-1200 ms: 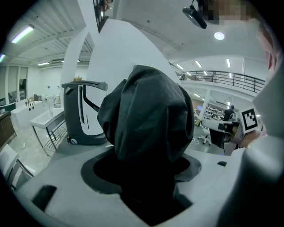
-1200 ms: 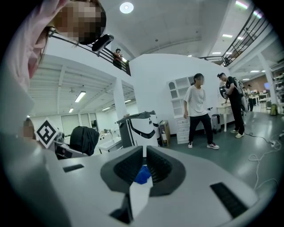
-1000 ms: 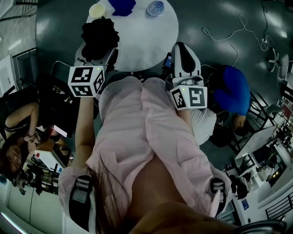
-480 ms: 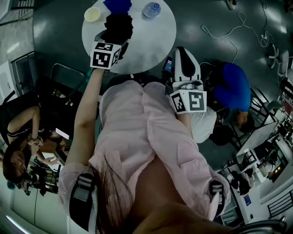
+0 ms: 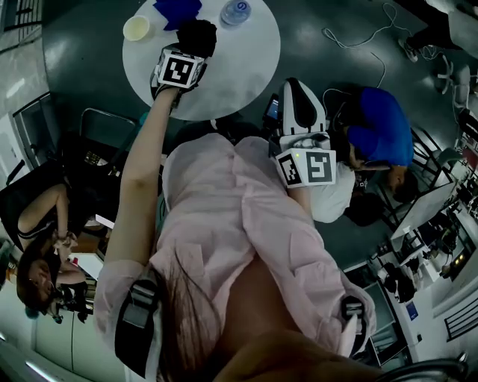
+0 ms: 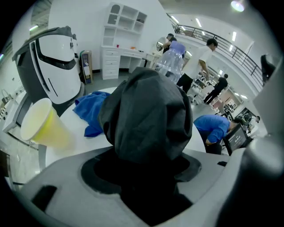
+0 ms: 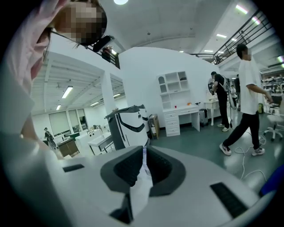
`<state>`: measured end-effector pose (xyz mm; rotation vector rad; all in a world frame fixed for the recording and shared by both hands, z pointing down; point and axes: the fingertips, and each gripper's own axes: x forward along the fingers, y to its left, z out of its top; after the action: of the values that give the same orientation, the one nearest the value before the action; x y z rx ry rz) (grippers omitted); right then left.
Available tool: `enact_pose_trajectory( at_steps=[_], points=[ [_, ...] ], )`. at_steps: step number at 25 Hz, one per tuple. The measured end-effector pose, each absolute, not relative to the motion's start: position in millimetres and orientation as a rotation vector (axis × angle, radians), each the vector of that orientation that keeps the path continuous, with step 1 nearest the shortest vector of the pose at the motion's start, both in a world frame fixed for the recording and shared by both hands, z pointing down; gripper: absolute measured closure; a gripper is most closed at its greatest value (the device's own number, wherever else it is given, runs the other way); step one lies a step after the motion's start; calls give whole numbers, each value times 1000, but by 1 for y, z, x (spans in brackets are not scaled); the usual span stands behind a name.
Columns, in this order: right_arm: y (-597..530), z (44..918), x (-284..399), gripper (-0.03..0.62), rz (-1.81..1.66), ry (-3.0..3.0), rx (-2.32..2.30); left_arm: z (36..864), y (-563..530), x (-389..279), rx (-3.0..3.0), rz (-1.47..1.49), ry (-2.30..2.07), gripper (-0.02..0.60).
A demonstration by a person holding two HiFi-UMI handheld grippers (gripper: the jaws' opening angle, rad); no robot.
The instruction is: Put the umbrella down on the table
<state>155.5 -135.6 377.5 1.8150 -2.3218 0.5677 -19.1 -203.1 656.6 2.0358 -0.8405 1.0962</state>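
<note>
The black folded umbrella (image 5: 197,36) sits over the round white table (image 5: 240,69), near its far left part. My left gripper (image 5: 190,51) reaches out over the table and is shut on the umbrella. In the left gripper view the umbrella (image 6: 148,117) fills the centre, with its dark fabric bunched between the jaws of the left gripper (image 6: 146,166). Whether the umbrella touches the tabletop is hidden. My right gripper (image 5: 296,89) stays close to my body beside the table's near edge. In its own view the right gripper (image 7: 144,170) is shut with nothing held.
On the table's far edge stand a yellow cup (image 5: 137,28) (image 6: 42,126), a blue cloth (image 5: 177,10) (image 6: 91,108) and a water bottle (image 5: 234,12) (image 6: 171,62). A person in blue (image 5: 377,134) crouches at the right. Chairs (image 5: 104,127) stand at the left.
My left gripper has moved forward from beside my body to over the table, carrying the umbrella. The right gripper has stayed in place.
</note>
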Motion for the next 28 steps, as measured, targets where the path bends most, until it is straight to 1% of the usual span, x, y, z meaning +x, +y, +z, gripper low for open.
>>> enact_pose_trajectory(
  at_steps=[9, 19, 25, 28],
  points=[
    [-135, 382, 160, 551, 585, -2284, 1836, 689, -213, -18, 1940, 1164, -839, 262],
    [-136, 384, 161, 551, 588, -2271, 1835, 705, -214, -11, 1954, 1136, -835, 261],
    [-138, 382, 155, 551, 582, -2290, 1823, 697, -213, -13, 1938, 1179, -844, 259],
    [-137, 382, 155, 551, 581, -2293, 1822, 698, -209, -5, 1924, 1146, -815, 244]
  ],
)
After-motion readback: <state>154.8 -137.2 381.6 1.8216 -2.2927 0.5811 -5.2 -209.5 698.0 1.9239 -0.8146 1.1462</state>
